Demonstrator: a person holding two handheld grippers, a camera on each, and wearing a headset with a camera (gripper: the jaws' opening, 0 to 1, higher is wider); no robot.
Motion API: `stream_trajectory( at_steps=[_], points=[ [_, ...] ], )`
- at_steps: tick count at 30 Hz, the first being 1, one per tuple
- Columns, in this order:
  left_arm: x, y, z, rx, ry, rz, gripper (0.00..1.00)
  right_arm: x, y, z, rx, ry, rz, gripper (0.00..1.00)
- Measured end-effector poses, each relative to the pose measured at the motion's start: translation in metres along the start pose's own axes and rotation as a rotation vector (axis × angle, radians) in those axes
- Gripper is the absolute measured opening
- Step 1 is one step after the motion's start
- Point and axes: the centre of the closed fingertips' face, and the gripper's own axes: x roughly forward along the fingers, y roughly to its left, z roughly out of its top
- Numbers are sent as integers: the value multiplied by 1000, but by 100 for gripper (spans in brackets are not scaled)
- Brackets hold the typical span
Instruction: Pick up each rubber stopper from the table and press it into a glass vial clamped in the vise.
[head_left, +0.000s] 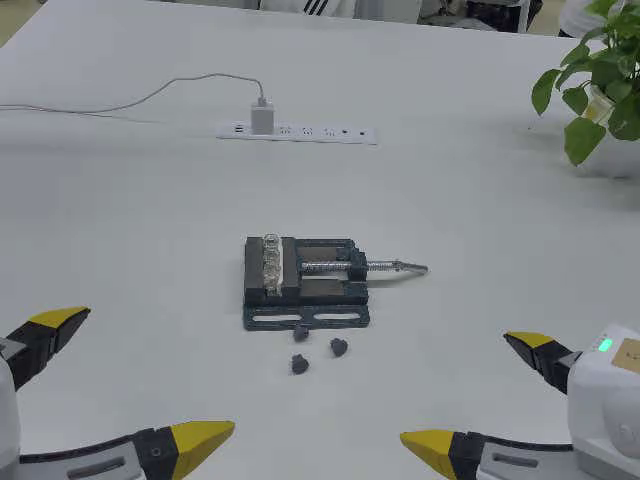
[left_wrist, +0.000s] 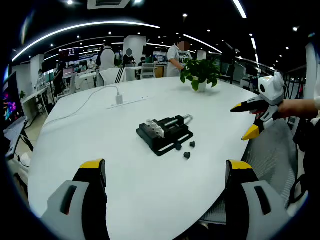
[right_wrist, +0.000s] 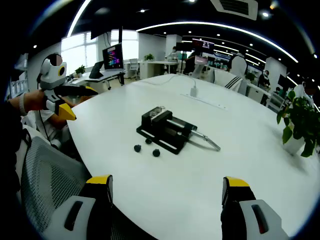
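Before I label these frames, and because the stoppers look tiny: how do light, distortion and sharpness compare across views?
Head view: soft even light, undistorted, faint shadow under the vise, stoppers small but distinct. Left gripper view: fisheye bows the table edge and ceiling light strips. Right gripper view: same bowing, bright windows upper left.

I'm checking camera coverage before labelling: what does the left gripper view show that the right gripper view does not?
Left gripper view, not the right one: the right hand-held gripper seen from outside, jaws open, held up past the table's edge. Right gripper view, not the left one: the left hand-held gripper from outside, also open. Shared: the vise with glass vials clamped in it, three loose rubber stoppers on the white table beside it, the power strip and the potted plant.
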Motion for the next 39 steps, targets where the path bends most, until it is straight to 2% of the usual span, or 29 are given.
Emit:
stream_trajectory(
  at_steps=[5,13,26,32,39],
  points=[
    [1,1,0,8,9,-3,99,2,0,-1,1,1,-2,89],
    [1,3,3,1,1,15,99,4,1,-1,6,3,6,88],
    [3,-2,-1,-19,9,4,99,13,4,1,6,2,8,86],
    [3,-2,0,-13,5,1,99,21,3,16,-13,-20,15,83],
    [4,1,-7,-9,22,10,99,39,10,26,-57,-19,45,81]
  ],
)
